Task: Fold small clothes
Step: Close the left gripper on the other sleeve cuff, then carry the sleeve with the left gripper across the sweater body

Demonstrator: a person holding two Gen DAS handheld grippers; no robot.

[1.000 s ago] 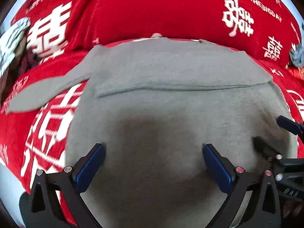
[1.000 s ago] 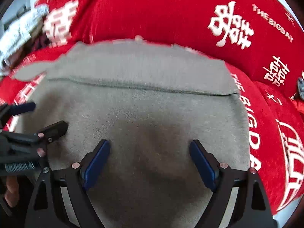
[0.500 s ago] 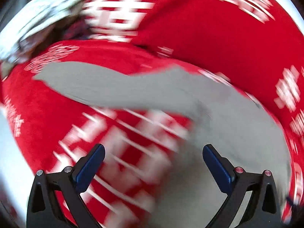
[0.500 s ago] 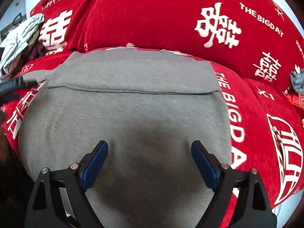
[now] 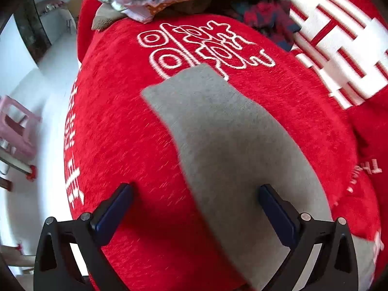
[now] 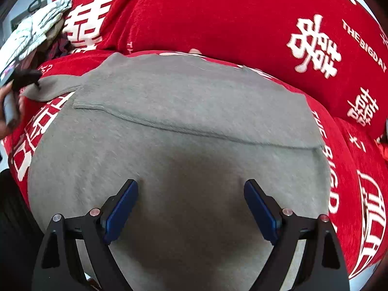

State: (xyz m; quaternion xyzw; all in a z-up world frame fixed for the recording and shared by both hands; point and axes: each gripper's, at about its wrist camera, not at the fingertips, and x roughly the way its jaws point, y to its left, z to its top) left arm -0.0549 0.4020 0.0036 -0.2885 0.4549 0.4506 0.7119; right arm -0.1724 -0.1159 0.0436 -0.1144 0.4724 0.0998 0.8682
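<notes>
While the grey top (image 6: 184, 126) lies flat on the red blanket (image 6: 218, 12), the right gripper (image 6: 191, 203) hangs over its middle, jaws wide, holding nothing. The left gripper (image 5: 194, 208) is wide too, empty, over the long grey sleeve (image 5: 218, 131).

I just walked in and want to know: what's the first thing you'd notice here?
The bright red fuzzy blanket with white wedding symbols fills both views. A soft grey top lies spread flat on it, its upper part folded down, with one long grey sleeve sticking out sideways. The right gripper hovers open over the top, and the left gripper stands open over the sleeve.
</notes>
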